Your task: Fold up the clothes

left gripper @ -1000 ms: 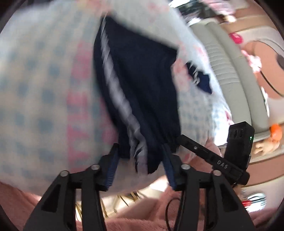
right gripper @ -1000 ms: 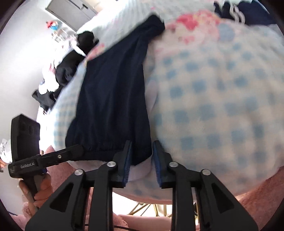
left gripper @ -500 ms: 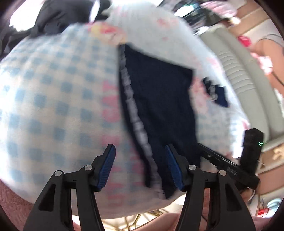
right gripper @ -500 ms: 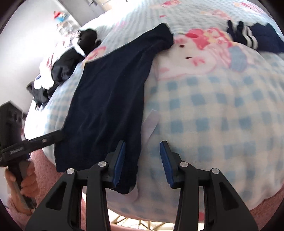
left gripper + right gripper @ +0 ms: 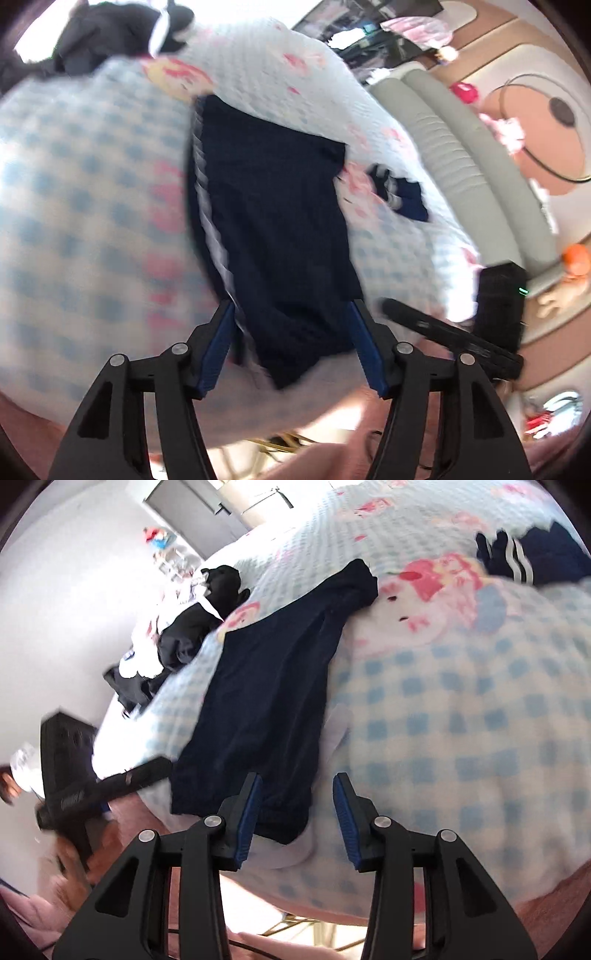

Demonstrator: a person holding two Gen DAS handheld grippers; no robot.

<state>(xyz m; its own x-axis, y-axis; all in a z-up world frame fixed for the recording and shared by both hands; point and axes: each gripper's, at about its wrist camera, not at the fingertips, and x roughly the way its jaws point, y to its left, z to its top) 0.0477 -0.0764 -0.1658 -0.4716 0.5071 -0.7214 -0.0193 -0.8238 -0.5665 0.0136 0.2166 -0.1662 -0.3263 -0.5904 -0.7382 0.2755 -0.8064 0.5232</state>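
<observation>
Both claws, clamped on the navy trousers (image 5: 258, 686) a second ago, are now gaping: left claw (image 5: 291, 343), right claw (image 5: 297, 819). Smoothing centre-frame wrinkles should sharpen any fold.

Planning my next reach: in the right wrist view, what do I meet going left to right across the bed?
Left gripper at the bed edge → black clothes pile → navy trousers laid out flat → checked blanket → small navy striped garment at far right.
</observation>
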